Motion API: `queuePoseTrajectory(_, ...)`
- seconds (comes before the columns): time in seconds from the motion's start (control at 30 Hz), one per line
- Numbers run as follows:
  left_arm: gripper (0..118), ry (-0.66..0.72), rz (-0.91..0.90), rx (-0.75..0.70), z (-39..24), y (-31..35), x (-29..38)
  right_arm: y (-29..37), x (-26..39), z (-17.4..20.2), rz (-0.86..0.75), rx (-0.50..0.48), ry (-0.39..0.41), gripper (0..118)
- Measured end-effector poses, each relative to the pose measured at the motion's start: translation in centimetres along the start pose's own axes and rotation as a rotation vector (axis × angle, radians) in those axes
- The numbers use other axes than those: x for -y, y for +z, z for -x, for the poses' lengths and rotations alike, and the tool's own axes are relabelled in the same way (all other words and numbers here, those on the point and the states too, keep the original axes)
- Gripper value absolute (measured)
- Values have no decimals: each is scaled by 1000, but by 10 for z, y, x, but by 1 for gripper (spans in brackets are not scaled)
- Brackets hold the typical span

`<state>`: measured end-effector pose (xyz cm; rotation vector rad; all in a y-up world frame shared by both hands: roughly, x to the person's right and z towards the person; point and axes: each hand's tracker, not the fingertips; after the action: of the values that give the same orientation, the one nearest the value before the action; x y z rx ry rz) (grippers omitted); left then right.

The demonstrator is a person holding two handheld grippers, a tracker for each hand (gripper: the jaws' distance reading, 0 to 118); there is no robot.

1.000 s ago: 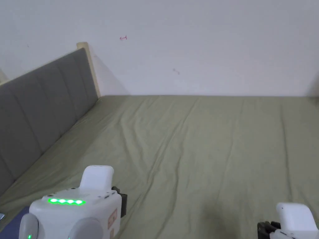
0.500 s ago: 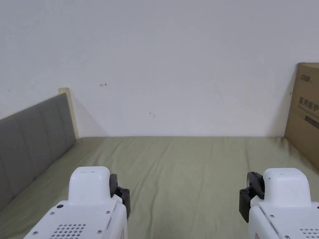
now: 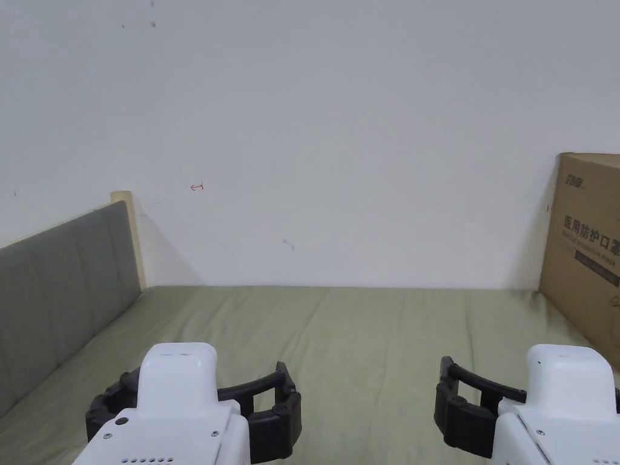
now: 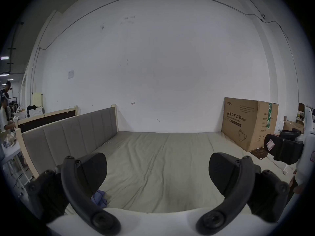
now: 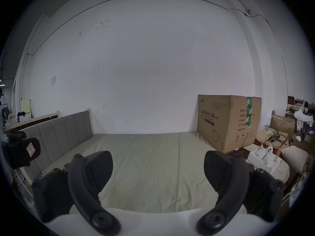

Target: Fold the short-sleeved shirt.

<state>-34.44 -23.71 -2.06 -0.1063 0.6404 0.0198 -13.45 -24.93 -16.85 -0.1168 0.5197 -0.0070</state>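
- Both jaw pairs have spread since half a second ago: then the black jaws sat tucked close against the white housings, now they stand wide apart in the head view.
- Left gripper (image 4: pixel 157 168) is wide open, with nothing between its jaws but the olive sheet (image 4: pixel 162 163) beyond; it also shows low in the head view (image 3: pixel 194 405).
- Right gripper (image 5: pixel 158 168) is equally wide open and holds nothing; it also shows in the head view (image 3: pixel 527 399).
- Both are held above the near part of the bed, side by side and well apart.
- A crumpled blue cloth (image 4: pixel 99 198), which may be the shirt, lies on the sheet just below the left gripper's left jaw, partly hidden by it; neither gripper touches it.
- To the left of the left gripper runs the grey padded headboard (image 3: pixel 60 284).
- Ahead and to the right of the right gripper a cardboard box (image 5: pixel 228 120) stands against the white wall (image 3: pixel 339 133).
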Motion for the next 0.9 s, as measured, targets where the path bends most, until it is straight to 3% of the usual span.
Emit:
queuePoseTrajectory(0.17, 118, 5, 5, -7, 0, -1, -2, 0, -2, 2, -32, 34, 25, 117)
queuePoseTrajectory(0.37, 118, -49, 34, -29, -6, -5, -4, -3, -3, 1, -29, 23, 30, 117)
queuePoseTrajectory(0.67, 118, -11, 62, -27, -3, 0, -13, -5, 0, -6, -16, 23, 25, 117)
queuePoseTrajectory(0.9, 118, 38, 7, 24, -1, 8, -15, -6, 2, -13, 3, 12, -25, 117)
